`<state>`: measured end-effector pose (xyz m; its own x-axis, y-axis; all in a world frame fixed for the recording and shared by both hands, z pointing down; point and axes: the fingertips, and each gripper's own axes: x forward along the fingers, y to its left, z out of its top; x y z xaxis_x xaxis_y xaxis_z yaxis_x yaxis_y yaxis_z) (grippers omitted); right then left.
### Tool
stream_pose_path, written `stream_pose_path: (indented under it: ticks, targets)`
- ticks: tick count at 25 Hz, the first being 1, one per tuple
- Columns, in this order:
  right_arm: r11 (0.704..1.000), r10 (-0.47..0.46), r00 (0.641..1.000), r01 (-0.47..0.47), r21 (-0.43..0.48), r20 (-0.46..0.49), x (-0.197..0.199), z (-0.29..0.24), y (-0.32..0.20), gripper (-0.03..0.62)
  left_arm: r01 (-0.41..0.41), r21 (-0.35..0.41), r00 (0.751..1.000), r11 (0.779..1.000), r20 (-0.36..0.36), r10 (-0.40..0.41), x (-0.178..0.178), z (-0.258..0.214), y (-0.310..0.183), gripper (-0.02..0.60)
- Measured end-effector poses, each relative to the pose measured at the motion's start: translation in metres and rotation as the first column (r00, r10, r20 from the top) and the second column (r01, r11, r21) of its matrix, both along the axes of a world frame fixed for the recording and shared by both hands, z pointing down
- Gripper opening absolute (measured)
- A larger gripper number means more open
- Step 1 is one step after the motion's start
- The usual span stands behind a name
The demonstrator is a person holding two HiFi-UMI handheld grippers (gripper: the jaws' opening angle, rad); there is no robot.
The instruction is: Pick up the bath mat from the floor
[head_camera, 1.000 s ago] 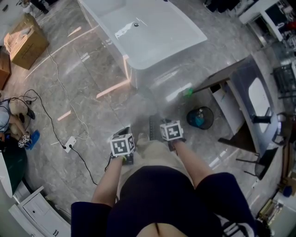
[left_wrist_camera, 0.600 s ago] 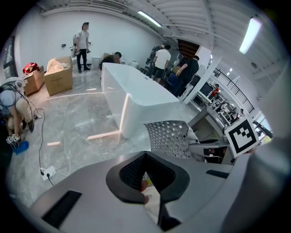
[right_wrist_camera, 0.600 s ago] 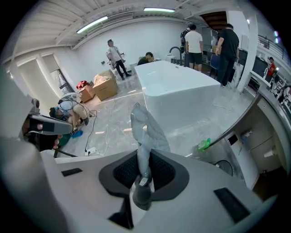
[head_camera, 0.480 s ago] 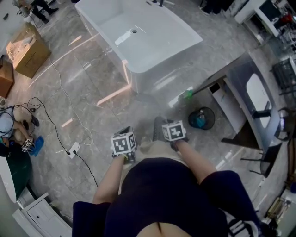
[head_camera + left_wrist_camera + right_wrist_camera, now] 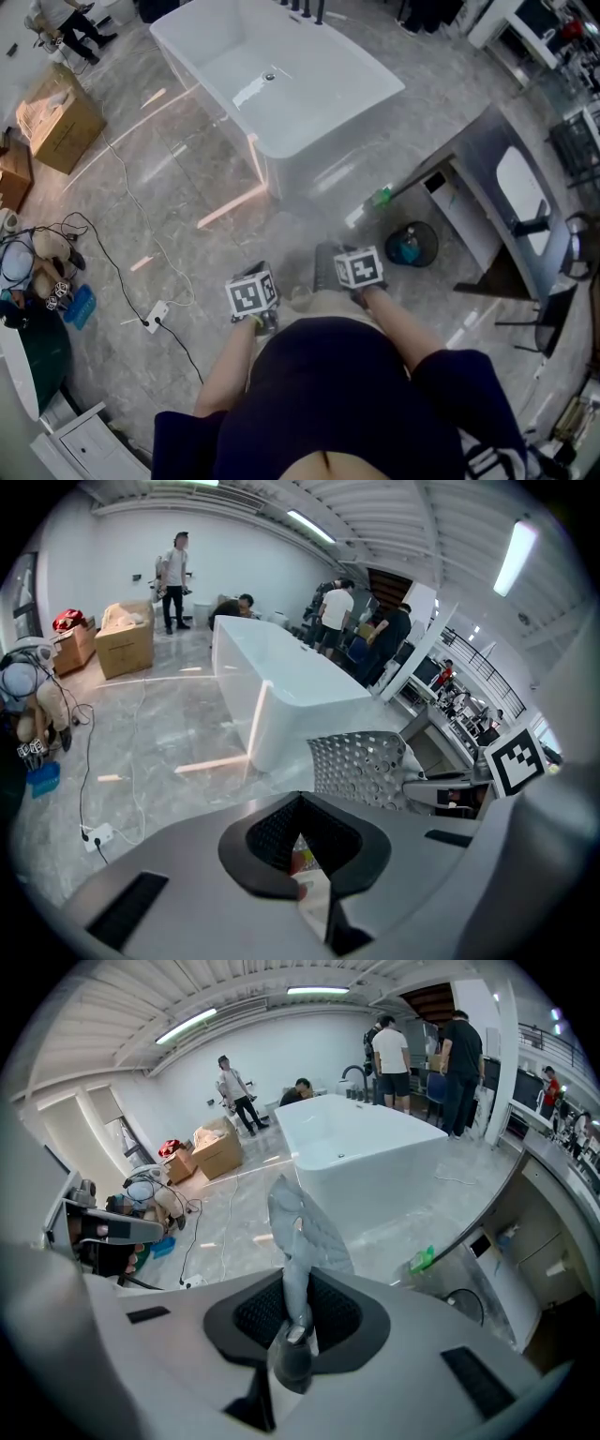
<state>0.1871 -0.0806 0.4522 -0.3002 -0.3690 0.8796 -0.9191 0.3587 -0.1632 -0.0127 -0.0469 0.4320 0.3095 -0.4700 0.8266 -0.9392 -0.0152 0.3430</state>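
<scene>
While my right gripper (image 5: 298, 1309) is pinching the grey bath mat (image 5: 302, 1227), seemingly lifted off the floor (image 5: 178, 178), my left gripper (image 5: 300, 803) is idling with jaws together, leaving little undone.

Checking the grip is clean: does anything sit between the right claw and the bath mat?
Nothing visible does. The right claw is shut straight on the bath mat, which sticks up out of it.

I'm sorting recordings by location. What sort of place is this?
Probably a mock bathroom set up inside a workshop or lab hall: a white freestanding bathtub stands on grey marble-look floor tiles, while brown cardboard boxes and loose black cables lie nearby.
</scene>
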Motion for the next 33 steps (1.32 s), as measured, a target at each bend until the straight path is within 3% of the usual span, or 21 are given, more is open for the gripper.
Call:
stream_pose_path:
  ticks: [8,33]
  targets:
    - [0.999,0.044,0.998,-0.044,-0.012,0.043,0.006,0.0,0.003,0.06,-0.005,-0.017,1.0,1.0,-0.007,0.004,0.008,0.005,0.007,-0.006]
    - [1.0,0.014,0.998,-0.012,-0.023,0.063,-0.004,-0.002,0.015,0.058,0.009,-0.037,1.0,0.999,-0.03,-0.01,0.006,0.006,0.02,-0.006]
